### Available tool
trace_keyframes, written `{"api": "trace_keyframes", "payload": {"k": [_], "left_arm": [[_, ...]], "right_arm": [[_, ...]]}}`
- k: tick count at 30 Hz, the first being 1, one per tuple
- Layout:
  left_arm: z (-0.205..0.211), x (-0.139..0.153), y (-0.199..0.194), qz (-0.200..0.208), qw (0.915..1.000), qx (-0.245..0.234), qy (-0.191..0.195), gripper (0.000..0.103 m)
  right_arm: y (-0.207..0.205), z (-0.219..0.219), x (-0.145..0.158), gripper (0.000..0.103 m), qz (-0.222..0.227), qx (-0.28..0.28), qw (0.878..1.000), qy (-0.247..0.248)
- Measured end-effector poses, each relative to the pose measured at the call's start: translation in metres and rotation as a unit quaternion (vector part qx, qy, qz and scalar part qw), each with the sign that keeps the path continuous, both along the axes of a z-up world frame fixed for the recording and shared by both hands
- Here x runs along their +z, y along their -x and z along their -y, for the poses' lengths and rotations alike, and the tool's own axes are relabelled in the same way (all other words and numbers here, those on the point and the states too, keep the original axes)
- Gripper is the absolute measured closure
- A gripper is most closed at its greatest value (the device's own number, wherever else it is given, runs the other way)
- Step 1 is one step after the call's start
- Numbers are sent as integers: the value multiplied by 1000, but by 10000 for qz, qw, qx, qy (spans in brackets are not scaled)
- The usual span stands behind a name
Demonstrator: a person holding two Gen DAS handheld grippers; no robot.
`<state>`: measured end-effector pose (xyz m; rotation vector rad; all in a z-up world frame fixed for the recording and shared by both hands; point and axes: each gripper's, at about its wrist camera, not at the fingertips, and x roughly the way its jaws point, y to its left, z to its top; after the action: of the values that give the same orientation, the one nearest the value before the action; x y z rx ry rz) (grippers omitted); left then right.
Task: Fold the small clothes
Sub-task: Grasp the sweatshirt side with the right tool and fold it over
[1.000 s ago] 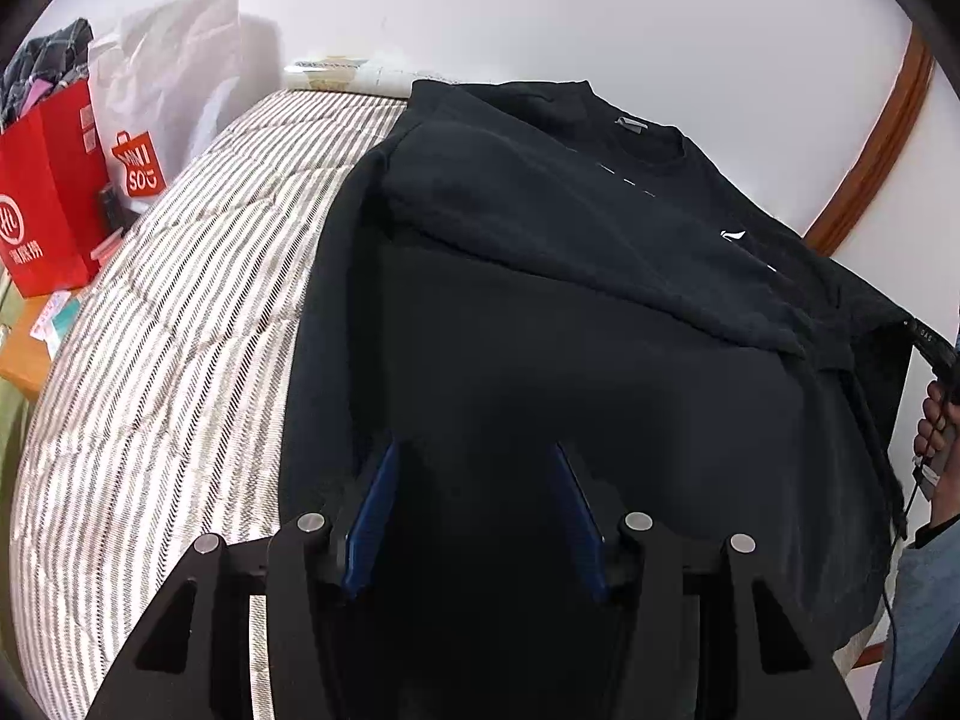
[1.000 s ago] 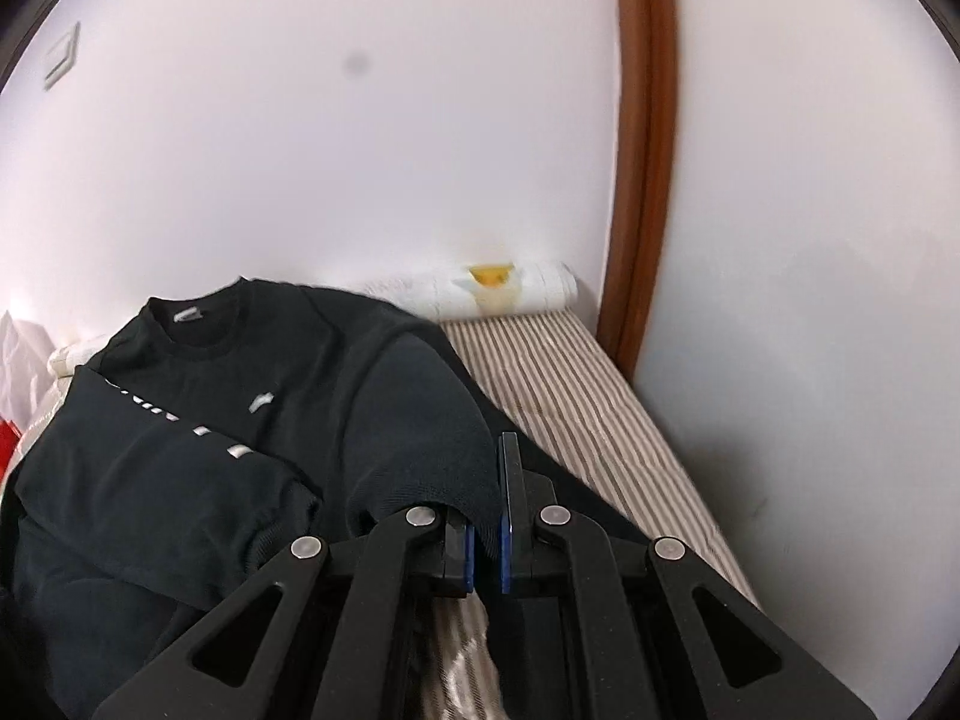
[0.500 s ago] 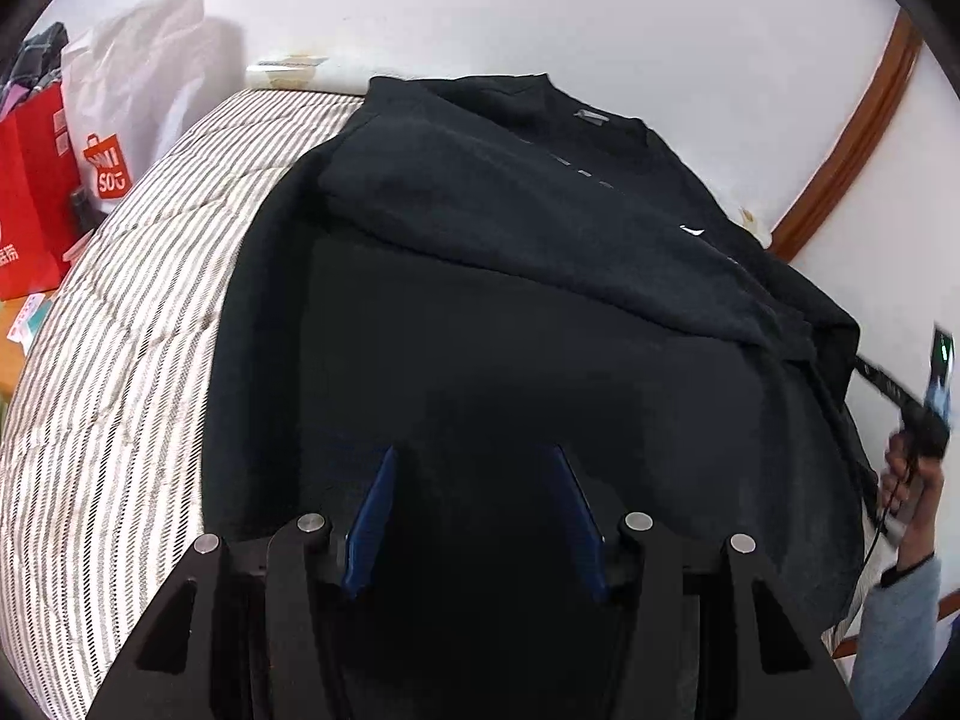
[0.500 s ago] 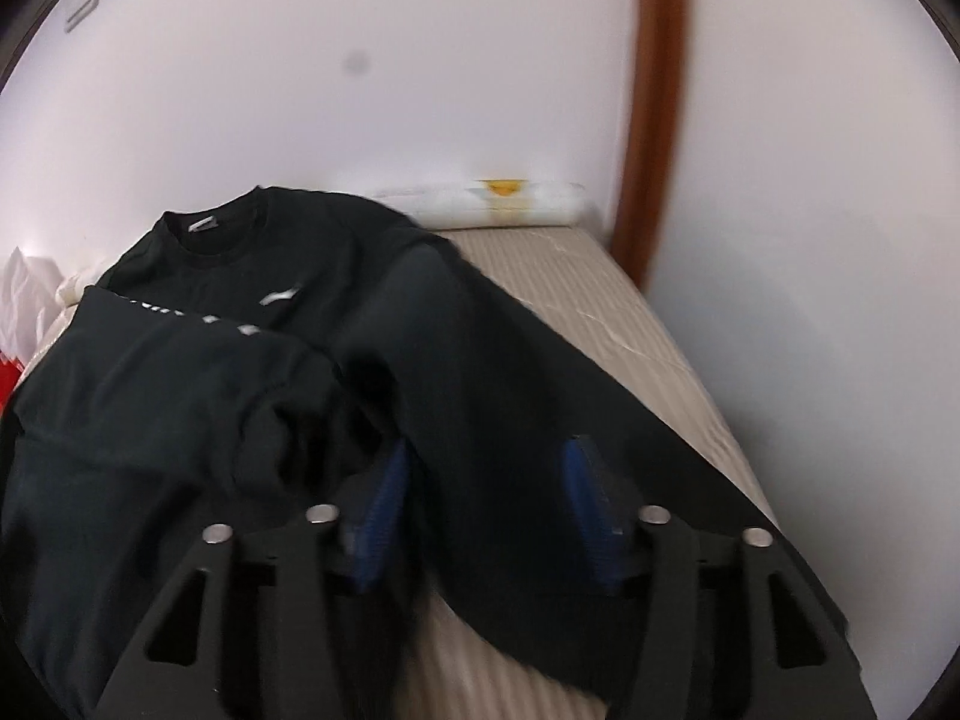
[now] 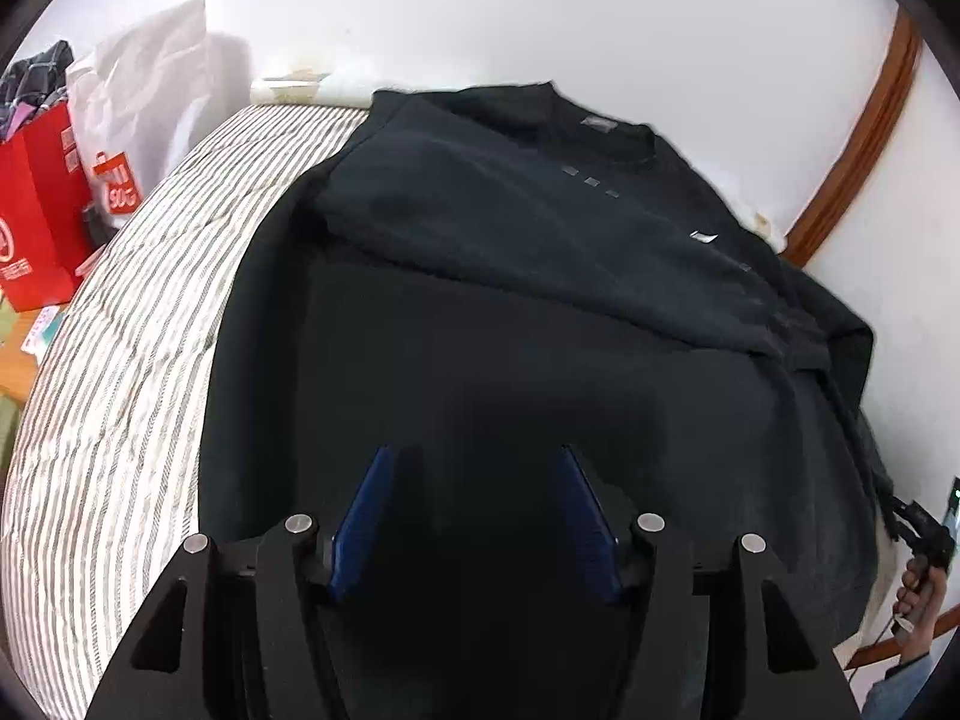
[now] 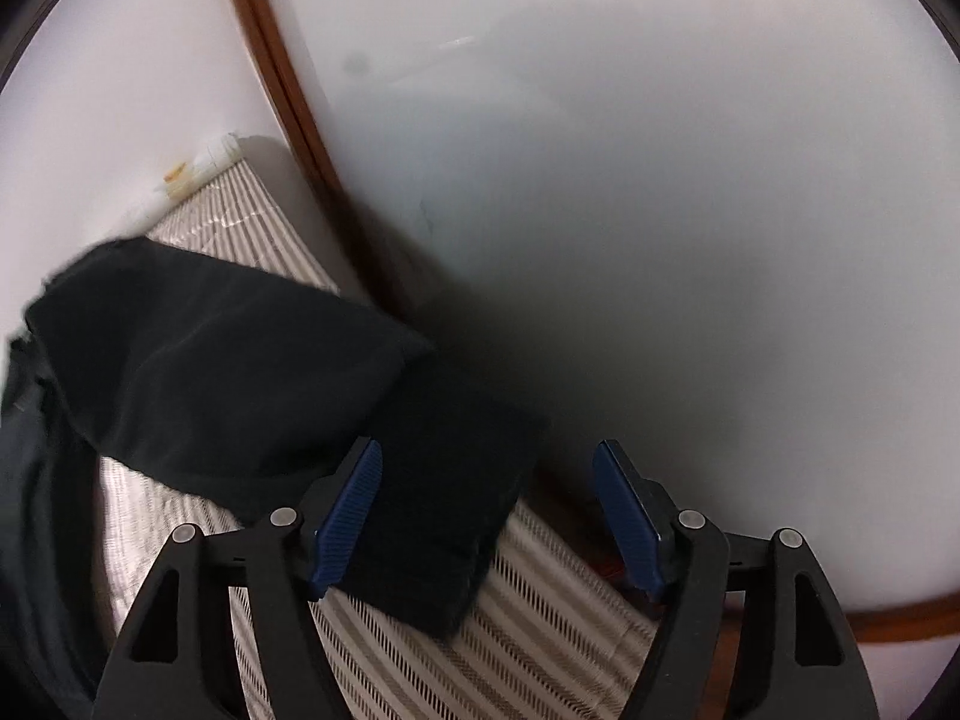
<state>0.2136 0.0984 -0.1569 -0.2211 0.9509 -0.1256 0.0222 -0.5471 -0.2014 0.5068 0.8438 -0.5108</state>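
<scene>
Striped bed (image 5: 120, 360), black sweatshirt (image 5: 480, 312)

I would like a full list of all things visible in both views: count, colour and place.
sweatshirt: one, black, spread on the bed, one sleeve folded across the chest
bed cover: one, white and grey stripes, under the sweatshirt
red bag: one, left of the bed
white bag: one, beside the red bag
wooden trim: brown, on the white wall
left hand-held gripper: open, over the sweatshirt
right hand-held gripper: jaws just opened, over a sleeve
hand: one, right edge
</scene>
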Motion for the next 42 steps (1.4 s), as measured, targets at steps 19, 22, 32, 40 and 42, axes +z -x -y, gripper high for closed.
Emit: {"api": "trace_keyframes", "payload": {"k": [19,22,32,40,42], "left_arm": [[-27,-6,19,-168,9993,280,-178,44],[-36,2,21,-86,9988,311,-378,44],[-77,17,18,138,9964,205,-809,44],[-122,13,20,290,9985,225,-410,42],[-128,9,17,340,9987,252,-274,42]], "right_arm": [[-42,-38,61,88,783,371,9931,793],[-49,-74,121,88,1303,613,9829,1151],[-116,-295,248,88,2321,2365,9324,1442],[-211,-477,239,88,2366,3631,8933,1193],[-239,-516,225,88,2380,3902,8807,1240]]}}
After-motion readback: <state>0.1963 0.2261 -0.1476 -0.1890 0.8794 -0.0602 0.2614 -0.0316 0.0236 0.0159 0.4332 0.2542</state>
